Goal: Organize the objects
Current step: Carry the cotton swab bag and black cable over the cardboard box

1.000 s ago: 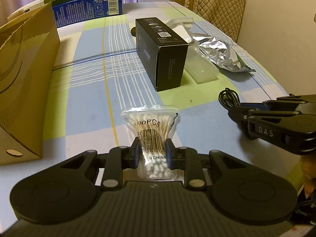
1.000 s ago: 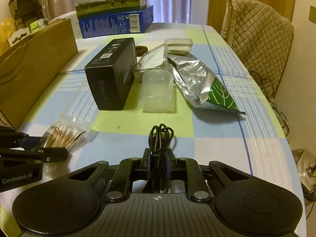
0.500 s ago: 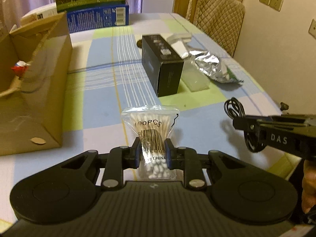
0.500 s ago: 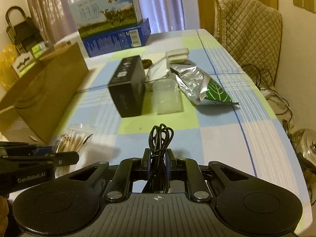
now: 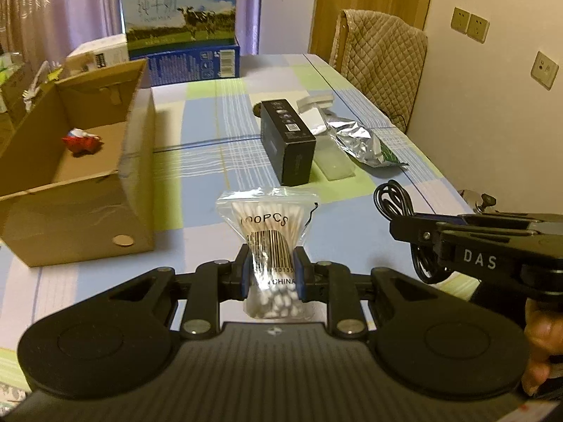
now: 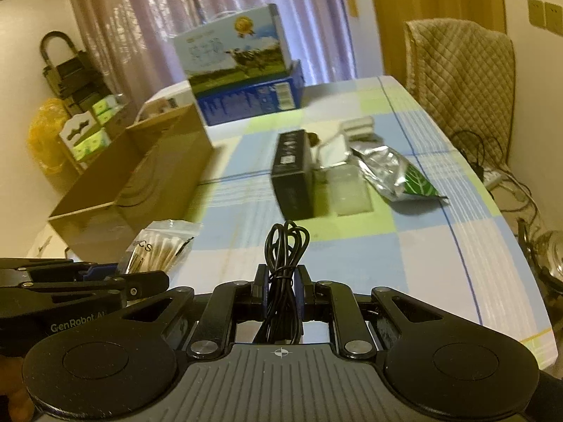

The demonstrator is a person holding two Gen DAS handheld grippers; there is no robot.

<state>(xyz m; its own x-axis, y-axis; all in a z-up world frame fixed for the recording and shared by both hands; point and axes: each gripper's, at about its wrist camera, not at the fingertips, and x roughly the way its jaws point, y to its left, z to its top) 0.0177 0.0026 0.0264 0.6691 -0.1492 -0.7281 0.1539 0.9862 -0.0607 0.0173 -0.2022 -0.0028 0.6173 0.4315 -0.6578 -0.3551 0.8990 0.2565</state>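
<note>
— On the table (image 5: 211, 133), what's biggest?
— Left, the open cardboard box (image 5: 81, 190); beyond it, a black box (image 5: 288, 140).
— And the tongs?
— Left tongs (image 5: 271, 274) pinch the swab bag (image 5: 271, 242), raised above the table; right tongs (image 6: 280, 293) pinch the cable (image 6: 283, 281).
</note>
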